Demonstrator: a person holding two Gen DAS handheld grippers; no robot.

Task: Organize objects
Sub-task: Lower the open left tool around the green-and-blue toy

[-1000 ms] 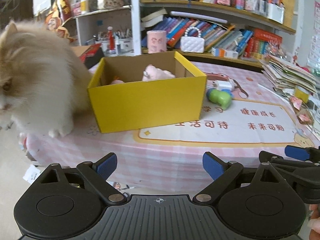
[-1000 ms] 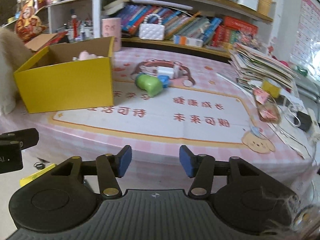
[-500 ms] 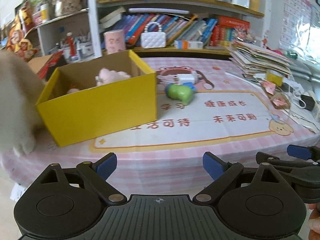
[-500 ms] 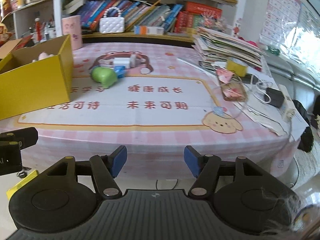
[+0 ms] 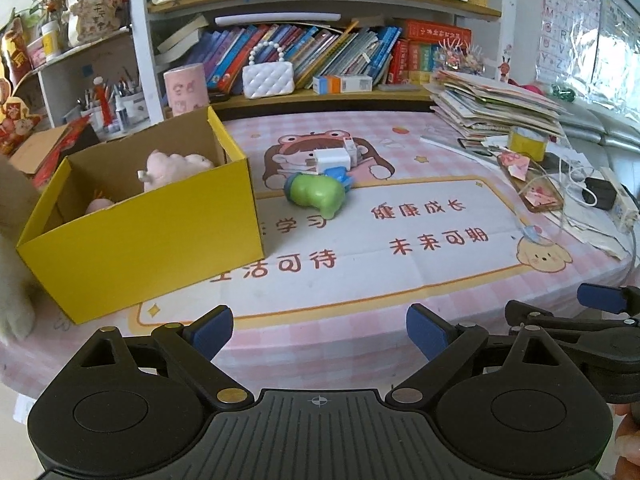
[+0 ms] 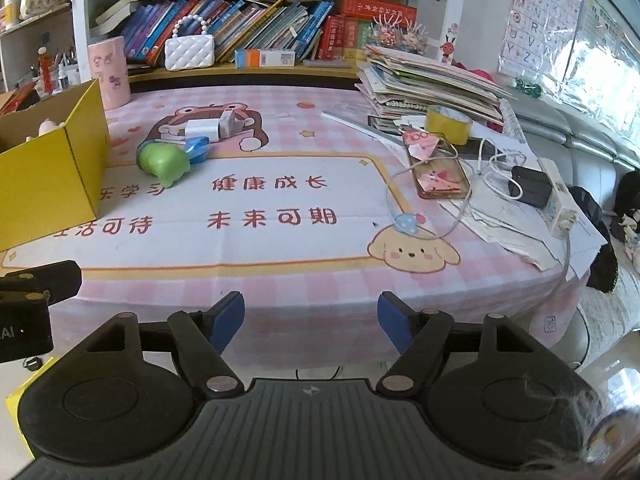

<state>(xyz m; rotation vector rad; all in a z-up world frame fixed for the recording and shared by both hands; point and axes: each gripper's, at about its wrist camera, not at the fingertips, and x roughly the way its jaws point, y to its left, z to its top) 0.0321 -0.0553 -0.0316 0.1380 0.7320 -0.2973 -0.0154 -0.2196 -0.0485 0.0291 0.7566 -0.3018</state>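
A yellow cardboard box (image 5: 140, 236) stands on the left of the table, also at the left edge of the right wrist view (image 6: 48, 176), with a pink plush toy (image 5: 172, 166) inside. A green toy (image 5: 316, 196) lies right of the box, also in the right wrist view (image 6: 164, 160), touching a small blue object (image 5: 340, 174). A white charger (image 5: 332, 158) lies just behind them. My left gripper (image 5: 320, 330) is open and empty at the table's near edge. My right gripper (image 6: 311, 322) is open and empty, beside the left one.
A tall stack of books and papers (image 6: 428, 88), a yellow tape roll (image 6: 448, 124), a phone (image 6: 438, 172) and a power strip with cables (image 6: 560, 200) crowd the table's right side. A bookshelf (image 5: 320, 60) runs along the back. White cat fur (image 5: 12, 288) shows at far left.
Both grippers have swung to the right and moved closer to the table. The box and cat have slid left in view. Both jaws stay open.
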